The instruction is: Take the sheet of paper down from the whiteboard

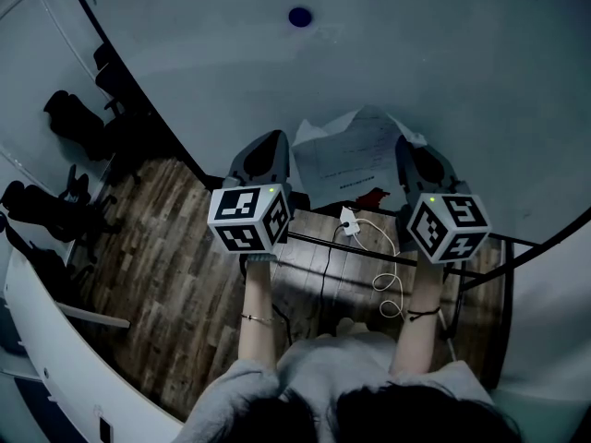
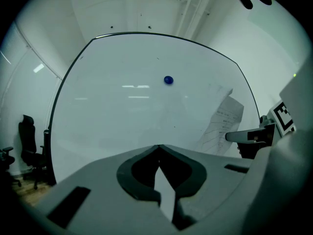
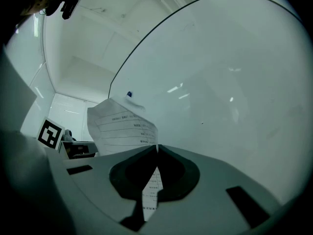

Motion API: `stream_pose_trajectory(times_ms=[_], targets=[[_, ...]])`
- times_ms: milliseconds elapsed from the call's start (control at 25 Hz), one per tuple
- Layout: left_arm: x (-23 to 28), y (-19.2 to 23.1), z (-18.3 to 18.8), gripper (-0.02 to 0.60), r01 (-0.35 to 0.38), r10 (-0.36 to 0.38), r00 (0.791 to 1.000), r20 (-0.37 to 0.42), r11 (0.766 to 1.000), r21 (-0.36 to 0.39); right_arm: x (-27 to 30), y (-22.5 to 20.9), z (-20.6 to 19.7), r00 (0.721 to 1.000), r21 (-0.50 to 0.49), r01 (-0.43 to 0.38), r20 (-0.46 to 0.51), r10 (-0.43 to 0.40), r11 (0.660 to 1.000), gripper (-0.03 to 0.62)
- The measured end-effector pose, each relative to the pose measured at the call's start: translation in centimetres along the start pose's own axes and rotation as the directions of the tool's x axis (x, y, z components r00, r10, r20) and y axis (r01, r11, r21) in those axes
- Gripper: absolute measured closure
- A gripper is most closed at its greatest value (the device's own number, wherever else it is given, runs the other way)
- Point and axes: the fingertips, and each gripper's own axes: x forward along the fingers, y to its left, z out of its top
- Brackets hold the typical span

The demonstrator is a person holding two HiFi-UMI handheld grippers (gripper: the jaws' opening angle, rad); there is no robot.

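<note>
white sheet of paper [image 1: 355,155]: printed lines on it, bowed and creased, its top curling away from the board. it sits low on the whiteboard [image 2: 122,111], towards the lower right corner, just inside the right edge.

right hand-held gripper [image 3: 156,148]: points level at the board, clenched on the sheet of paper. printed paper shows in the slit between its closed jaws, at the sheet's right side.

left hand-held gripper [image 2: 159,147]: points level at the board, jaws clenched, tips meeting. it stands at the sheet's left edge. a plain pale sliver shows between the jaws; whether that is paper or bare board cannot be told.

blue magnet [image 1: 299,16]: round, on the whiteboard, well above the sheet and apart from it.

both forearms reach forward side by side, each gripper carrying its marker cube.

wood floor [image 1: 157,247]: dark planks below the board's lower edge. a white cable [image 1: 383,266] lies looped on it between the arms.

office chairs [image 1: 74,123]: dark, to the left, well apart from the board.
</note>
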Motion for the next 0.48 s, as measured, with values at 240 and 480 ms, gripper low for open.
stream_pose_trajectory(times_ms=[240, 480], targets=[[0.03, 0.31, 0.04, 0.575, -0.002, 0.002, 1.0, -0.008, 1.0, 0.003, 0.29, 0.06, 0.31, 1.0, 0.0, -0.002, 0.008, 0.002, 1.0, 0.594], [0.08, 0.23, -0.11, 0.575, -0.003, 0.003, 1.0, -0.008, 1.0, 0.007, 0.3, -0.11, 0.46, 1.0, -0.004, -0.005, 0.017, 0.005, 1.0, 0.594]])
